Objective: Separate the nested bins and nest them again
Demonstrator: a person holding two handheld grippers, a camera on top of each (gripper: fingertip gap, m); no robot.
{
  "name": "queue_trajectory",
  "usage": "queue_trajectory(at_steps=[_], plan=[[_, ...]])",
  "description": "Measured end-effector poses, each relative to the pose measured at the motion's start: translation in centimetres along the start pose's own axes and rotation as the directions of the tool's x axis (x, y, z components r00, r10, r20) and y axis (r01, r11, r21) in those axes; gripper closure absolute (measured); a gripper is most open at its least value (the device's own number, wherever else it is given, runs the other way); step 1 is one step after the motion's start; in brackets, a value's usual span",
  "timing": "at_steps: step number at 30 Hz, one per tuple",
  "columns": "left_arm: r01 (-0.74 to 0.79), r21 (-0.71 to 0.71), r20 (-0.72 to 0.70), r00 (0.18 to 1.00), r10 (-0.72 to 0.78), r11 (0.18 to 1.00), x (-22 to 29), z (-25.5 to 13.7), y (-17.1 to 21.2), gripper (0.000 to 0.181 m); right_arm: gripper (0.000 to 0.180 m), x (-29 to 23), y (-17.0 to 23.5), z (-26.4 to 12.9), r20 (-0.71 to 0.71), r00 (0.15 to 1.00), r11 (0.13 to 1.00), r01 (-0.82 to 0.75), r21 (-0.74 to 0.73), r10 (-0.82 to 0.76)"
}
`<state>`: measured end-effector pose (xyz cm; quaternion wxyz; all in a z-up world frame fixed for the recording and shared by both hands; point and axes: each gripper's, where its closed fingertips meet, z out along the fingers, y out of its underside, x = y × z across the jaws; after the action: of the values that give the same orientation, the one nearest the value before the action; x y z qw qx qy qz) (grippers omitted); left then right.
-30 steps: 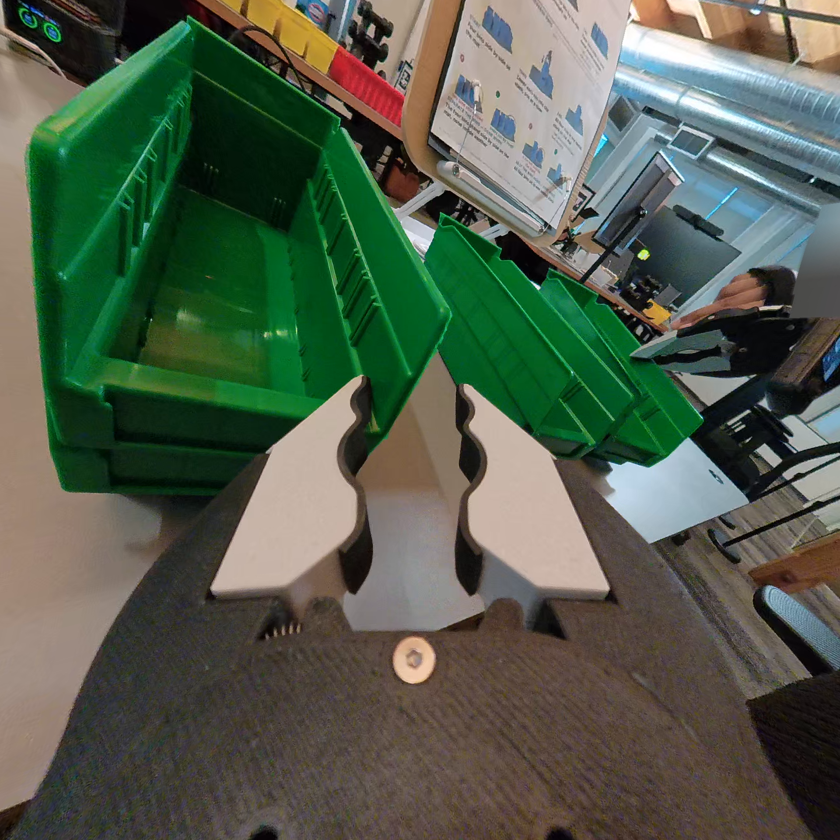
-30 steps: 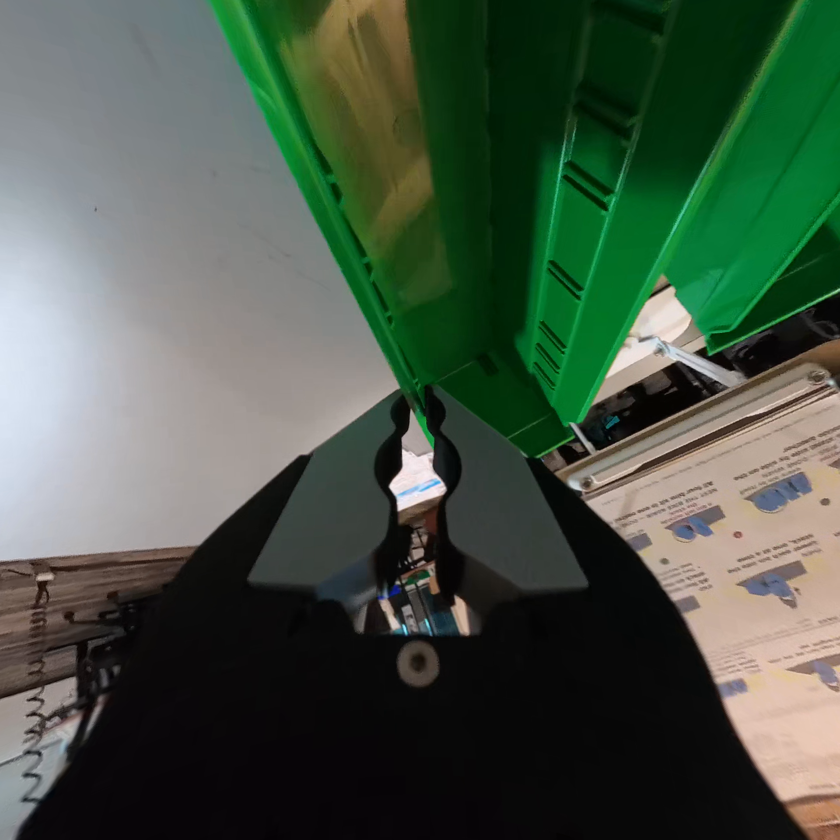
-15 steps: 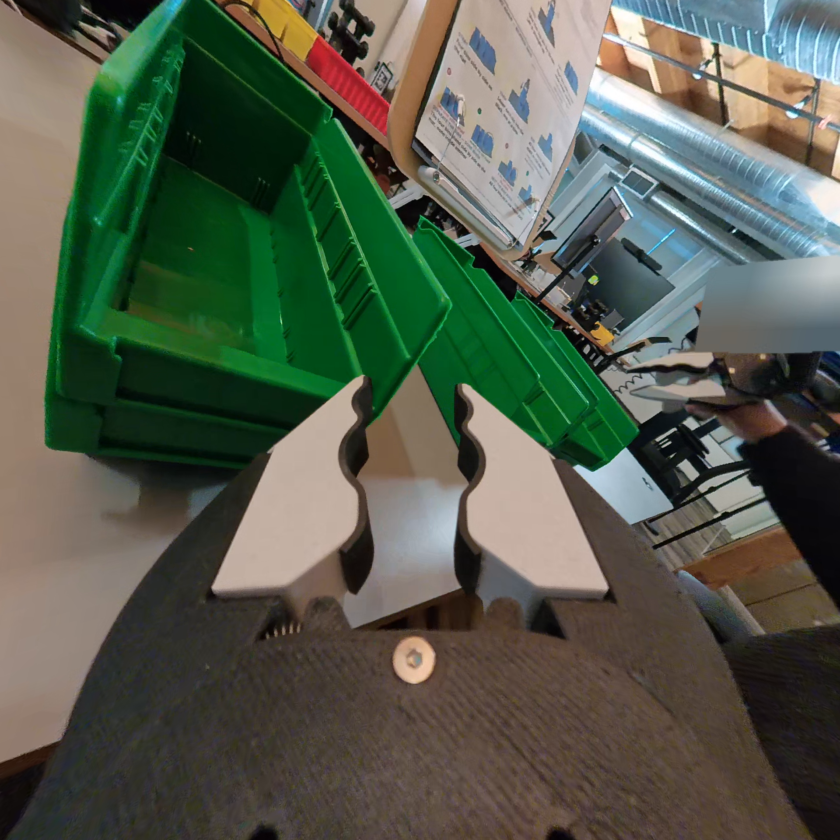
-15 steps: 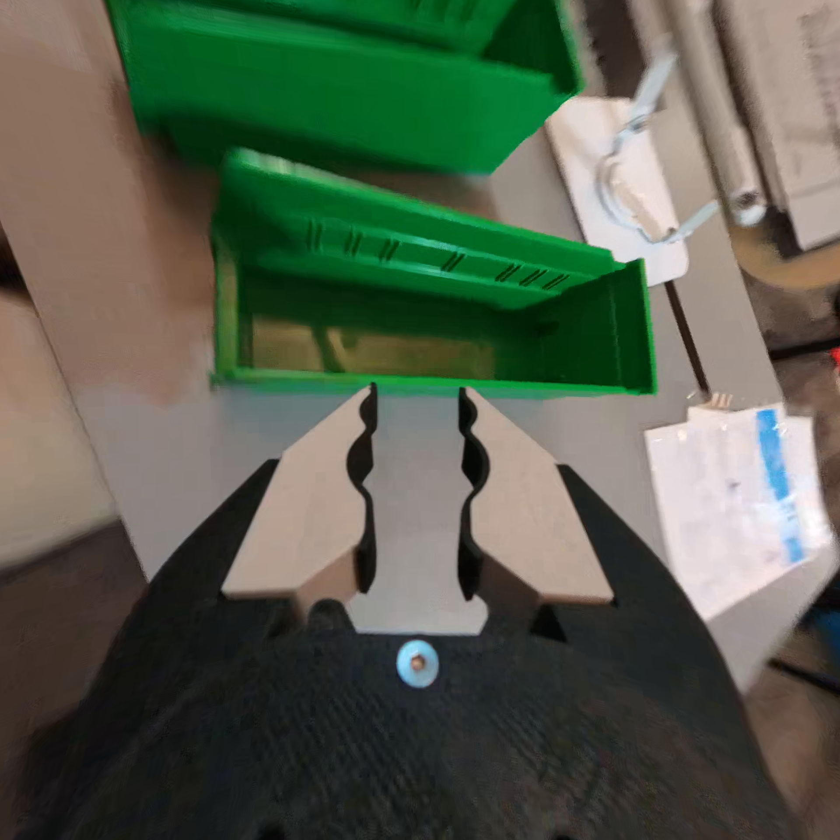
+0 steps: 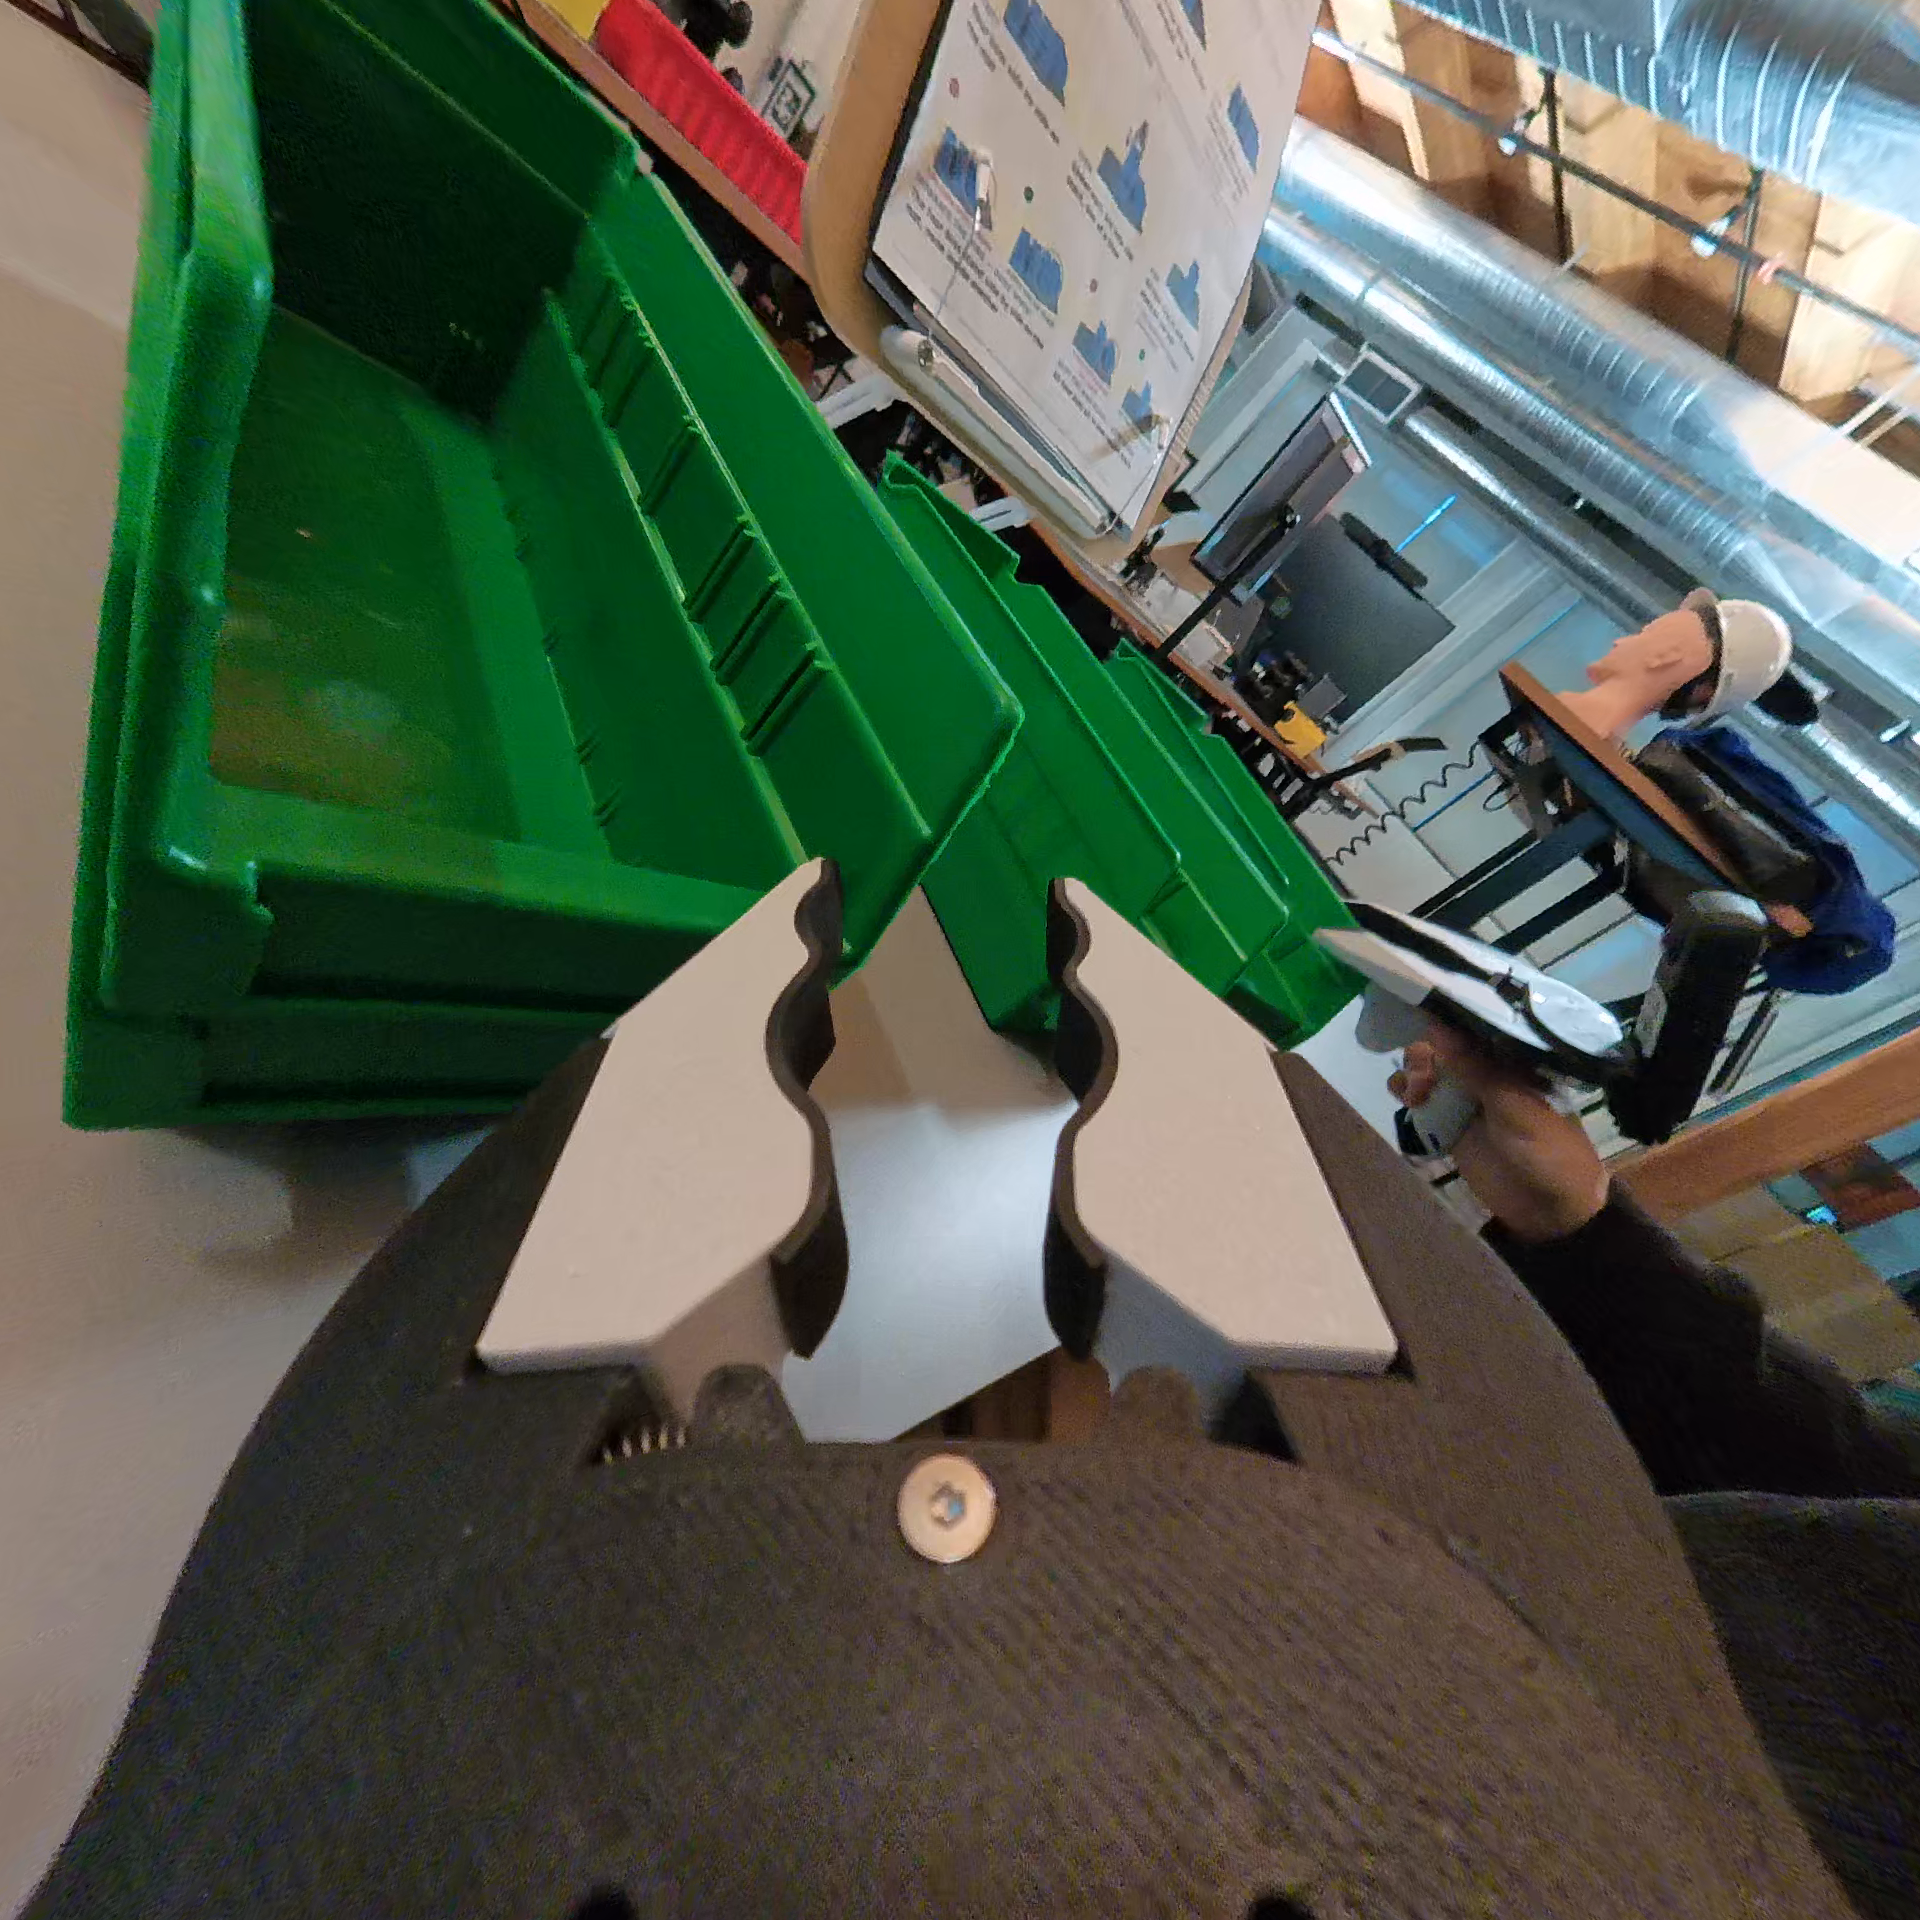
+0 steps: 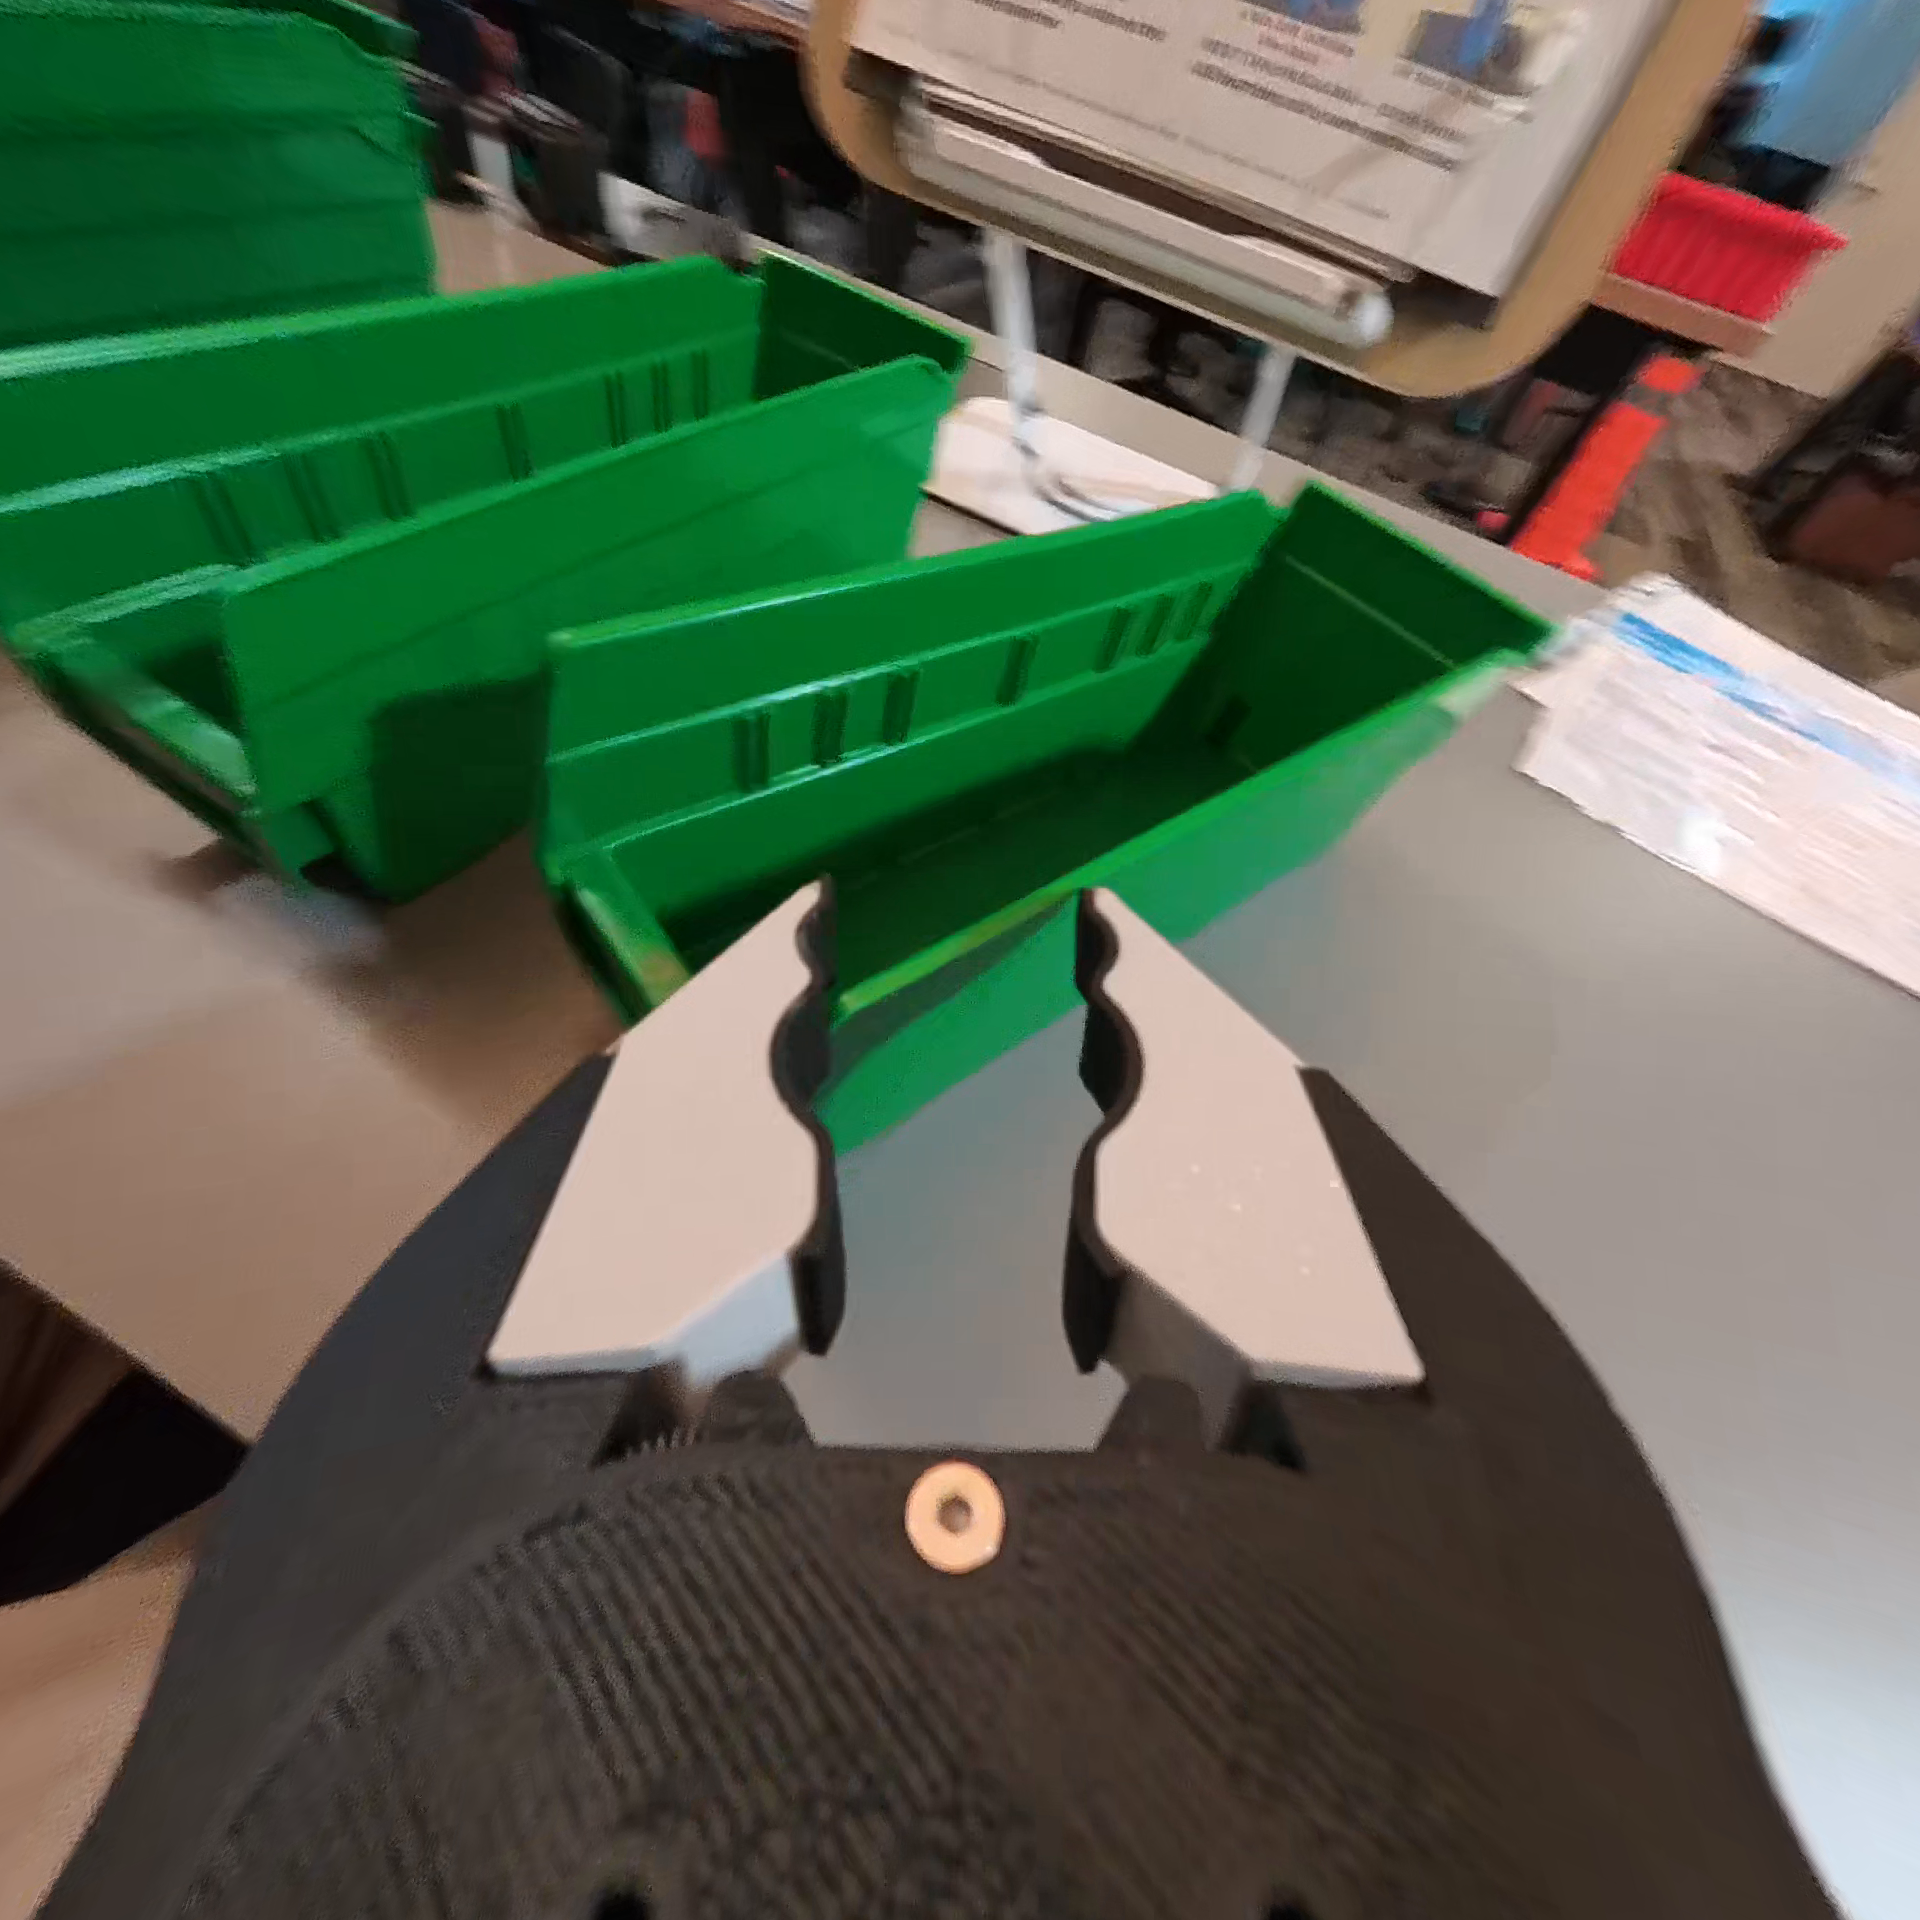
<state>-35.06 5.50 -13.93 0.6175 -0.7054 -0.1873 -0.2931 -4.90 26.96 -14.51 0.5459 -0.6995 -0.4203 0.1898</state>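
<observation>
On table, bin (image 6: 1039, 790) released, right tool (image 6: 951, 914) withdrawn

The left gripper (image 5: 940, 914), grey-fingered on a black body, hovers with jaws apart over the pale tabletop (image 5: 125, 1299). Just ahead sit two wide green plastic bins (image 5: 436, 665), nested. Narrower green plastic bins (image 5: 1132, 821) lie beside them. Farther right, a hand (image 5: 1507, 1132) holds the other gripper (image 5: 1475, 977).

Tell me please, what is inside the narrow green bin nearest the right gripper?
Nothing shows inside the narrow green bin: its floor looks bare. The right gripper, open, hides a little of the near end, and motion blur softens details.
</observation>
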Motion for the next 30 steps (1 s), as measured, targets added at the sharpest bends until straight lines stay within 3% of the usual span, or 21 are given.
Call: queue_trajectory(at_steps=[8,21,25,30], plan=[[-0.016,-0.034,-0.036,0.999,0.015,0.999,0.7,0.9,0.6,0.142,0.165,3.5,1.1,-0.3,-0.019,0.991,0.991,-0.134,-0.028,0.133],[0.001,-0.029,-0.035,0.999,-0.002,1.000,0.6,0.7,0.4,0.142,0.166,3.1,1.1,-0.7,-0.005,0.991,0.991,-0.131,-0.013,0.131],[0.002,-0.009,-0.018,1.000,-0.002,1.000,0.3,0.5,0.0,0.143,0.162,2.9,1.1,-0.6,0.005,0.997,0.997,-0.075,-0.020,0.075],[-0.020,0.051,0.001,1.000,0.020,0.999,0.2,-0.4,-1.1,0.145,0.124,4.5,-0.6,-2.4,-0.033,0.999,0.999,-0.037,0.006,0.037]])
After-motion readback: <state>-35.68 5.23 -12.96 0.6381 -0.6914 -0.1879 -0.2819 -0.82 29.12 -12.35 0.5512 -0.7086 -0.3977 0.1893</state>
